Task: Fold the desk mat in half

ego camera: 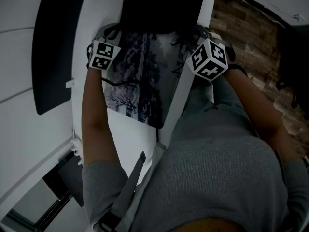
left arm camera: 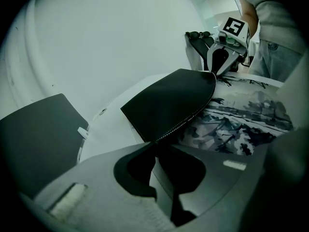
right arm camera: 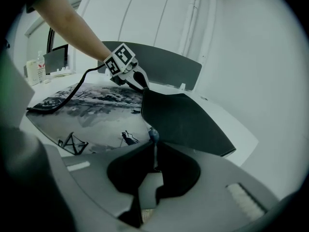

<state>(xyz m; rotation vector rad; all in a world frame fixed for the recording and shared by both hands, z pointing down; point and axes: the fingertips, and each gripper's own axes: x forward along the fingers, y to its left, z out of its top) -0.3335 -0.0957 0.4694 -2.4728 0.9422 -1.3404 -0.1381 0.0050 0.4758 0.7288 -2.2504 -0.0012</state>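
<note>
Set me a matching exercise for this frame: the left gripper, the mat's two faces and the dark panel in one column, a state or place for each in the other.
1. left gripper
2. mat underside
3. mat printed face
4. dark panel

A. plain black, on the lifted flap
B. ink landscape, facing up
C. off the mat, on the left gripper's side
D. shut on a mat corner

Pairs: 1-D, 2-A, 3-B, 4-C.

The left gripper point(left arm camera: 157, 148) pinches the mat point(left arm camera: 169, 105) edge; black underside up, print at three o'clock, right gripper point(left arm camera: 216, 67) at one.
</note>
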